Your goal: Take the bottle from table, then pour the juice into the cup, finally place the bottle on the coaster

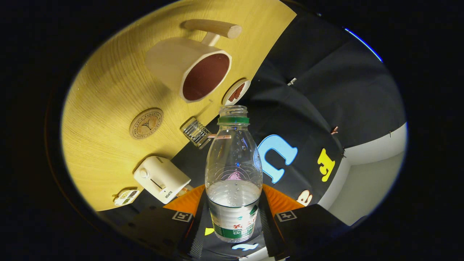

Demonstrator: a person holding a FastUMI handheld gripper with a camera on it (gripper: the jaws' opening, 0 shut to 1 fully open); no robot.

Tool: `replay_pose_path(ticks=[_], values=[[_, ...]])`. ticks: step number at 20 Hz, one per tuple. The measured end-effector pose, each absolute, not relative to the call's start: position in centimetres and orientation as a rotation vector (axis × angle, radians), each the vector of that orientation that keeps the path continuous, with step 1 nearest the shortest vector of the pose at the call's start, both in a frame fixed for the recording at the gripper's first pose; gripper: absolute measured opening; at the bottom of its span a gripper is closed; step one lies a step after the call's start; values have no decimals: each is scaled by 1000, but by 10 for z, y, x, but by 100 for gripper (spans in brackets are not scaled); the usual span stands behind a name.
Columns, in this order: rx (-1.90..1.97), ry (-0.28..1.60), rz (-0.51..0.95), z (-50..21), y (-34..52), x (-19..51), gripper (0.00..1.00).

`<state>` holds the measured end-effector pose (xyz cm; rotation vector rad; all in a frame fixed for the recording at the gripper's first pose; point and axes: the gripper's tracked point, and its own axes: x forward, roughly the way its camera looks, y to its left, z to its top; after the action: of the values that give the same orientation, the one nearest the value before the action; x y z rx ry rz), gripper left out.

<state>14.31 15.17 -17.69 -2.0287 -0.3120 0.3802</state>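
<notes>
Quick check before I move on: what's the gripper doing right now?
Gripper: shut on the bottle, both fingers pressing its lower body; bottle uncapped, lifted and tilted above the table.

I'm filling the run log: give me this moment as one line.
gripper: jaws shut on bottle | bottle: uncapped, part full, lifted, tilted toward cup | coaster: bare | stage: pouring

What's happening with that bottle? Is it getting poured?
A person's handheld gripper is shut on a clear bottle, with one finger pressing each side. The bottle has no cap and is lifted off the table, with some liquid left in it. The view is tipped, so the gripper looks tilted. Beyond the bottle's mouth are a big cup, a small glass and a round coaster. Nothing is flowing out right now.
</notes>
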Motion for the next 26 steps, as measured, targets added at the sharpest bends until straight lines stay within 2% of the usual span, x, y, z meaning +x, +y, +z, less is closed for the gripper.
replay_pose_path(ticks=[3, 13, 20, 26], values=[[-1932, -254, 394, -184, 152, 140, 68], [-1316, 115, 443, -243, 143, 123, 69], [-604, 256, 523, -248, 168, 110, 69], [51, 340, 538, -216, 178, 129, 71]])
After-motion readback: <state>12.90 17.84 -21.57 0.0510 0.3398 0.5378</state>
